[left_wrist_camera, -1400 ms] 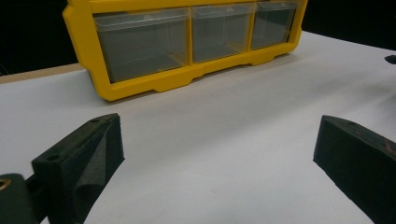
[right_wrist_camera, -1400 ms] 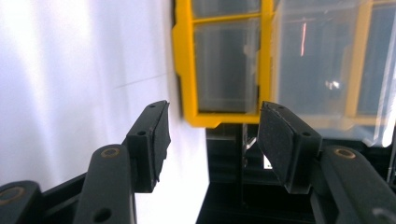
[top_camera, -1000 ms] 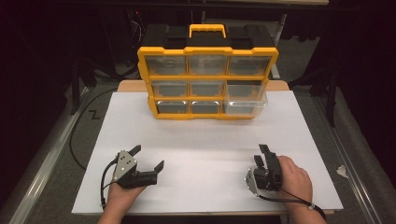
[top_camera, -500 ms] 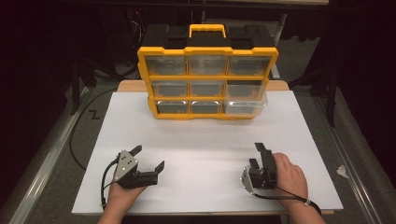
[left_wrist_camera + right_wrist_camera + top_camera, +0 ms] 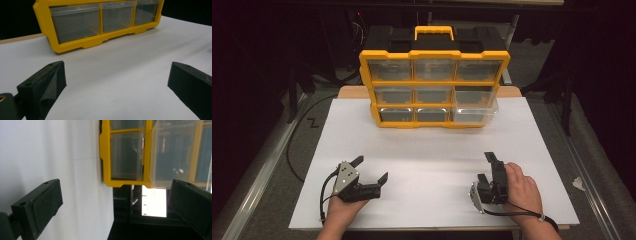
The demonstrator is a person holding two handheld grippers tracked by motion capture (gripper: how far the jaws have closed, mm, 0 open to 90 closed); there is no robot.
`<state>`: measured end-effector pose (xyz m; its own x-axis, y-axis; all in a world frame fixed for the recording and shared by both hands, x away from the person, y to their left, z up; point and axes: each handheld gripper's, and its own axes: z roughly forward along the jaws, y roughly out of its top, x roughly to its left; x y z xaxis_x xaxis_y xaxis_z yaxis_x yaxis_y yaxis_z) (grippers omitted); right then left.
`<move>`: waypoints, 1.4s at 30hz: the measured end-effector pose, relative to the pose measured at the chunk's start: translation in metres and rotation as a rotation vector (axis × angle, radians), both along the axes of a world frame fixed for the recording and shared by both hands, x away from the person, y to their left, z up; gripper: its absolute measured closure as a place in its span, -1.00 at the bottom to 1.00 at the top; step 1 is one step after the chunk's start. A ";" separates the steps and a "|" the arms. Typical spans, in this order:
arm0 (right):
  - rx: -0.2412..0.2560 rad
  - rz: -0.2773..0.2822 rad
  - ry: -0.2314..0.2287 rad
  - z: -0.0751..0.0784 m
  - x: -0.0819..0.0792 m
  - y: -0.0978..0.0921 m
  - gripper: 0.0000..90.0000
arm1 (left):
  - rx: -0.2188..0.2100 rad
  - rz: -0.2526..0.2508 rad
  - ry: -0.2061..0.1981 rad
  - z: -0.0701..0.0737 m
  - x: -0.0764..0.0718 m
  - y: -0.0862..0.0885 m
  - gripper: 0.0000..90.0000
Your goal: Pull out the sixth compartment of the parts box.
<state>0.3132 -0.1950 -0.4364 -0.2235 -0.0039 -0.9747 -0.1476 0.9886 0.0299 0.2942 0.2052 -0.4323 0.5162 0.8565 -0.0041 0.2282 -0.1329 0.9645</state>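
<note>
A yellow organiser (image 5: 434, 87) with clear drawers stands upright at the back middle of the white table top (image 5: 532, 140). Its bottom right drawer (image 5: 475, 113) is pulled out a little. My left gripper (image 5: 372, 168) rests open near the front left, with nothing between its fingers, and faces the organiser's (image 5: 82, 25) lower drawers. My right gripper (image 5: 485, 167) is open near the front right, turned on its side in the person's hand. In the right gripper view the organiser (image 5: 125, 157) lies sideways, the pulled-out drawer (image 5: 172, 152) beyond the jaws.
A black cable (image 5: 294, 150) loops on the floor left of the table. A metal rail (image 5: 257, 175) runs along the left side. A small white scrap (image 5: 578, 183) lies on the floor at the right. Dark space surrounds the table.
The right gripper has shifted slightly to the left and forward with the hand. The left gripper has stayed where it was.
</note>
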 end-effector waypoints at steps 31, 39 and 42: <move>0.778 -0.215 0.370 0.005 0.019 -0.030 -0.97 | -0.008 0.002 -0.003 0.001 -0.001 0.002 -0.94; 1.077 -0.207 0.501 0.012 0.017 -0.045 -0.97 | -0.013 0.003 -0.002 0.001 0.000 0.003 -0.93; 1.185 -0.192 0.521 0.015 0.016 -0.052 -0.97 | -0.013 0.001 0.001 0.001 0.000 0.002 -0.93</move>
<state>0.3288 -0.2467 -0.4215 -0.4738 0.8654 -0.1632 0.2851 0.3261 0.9013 0.2940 0.2077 -0.4309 0.5150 0.8571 -0.0152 0.2290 -0.1205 0.9659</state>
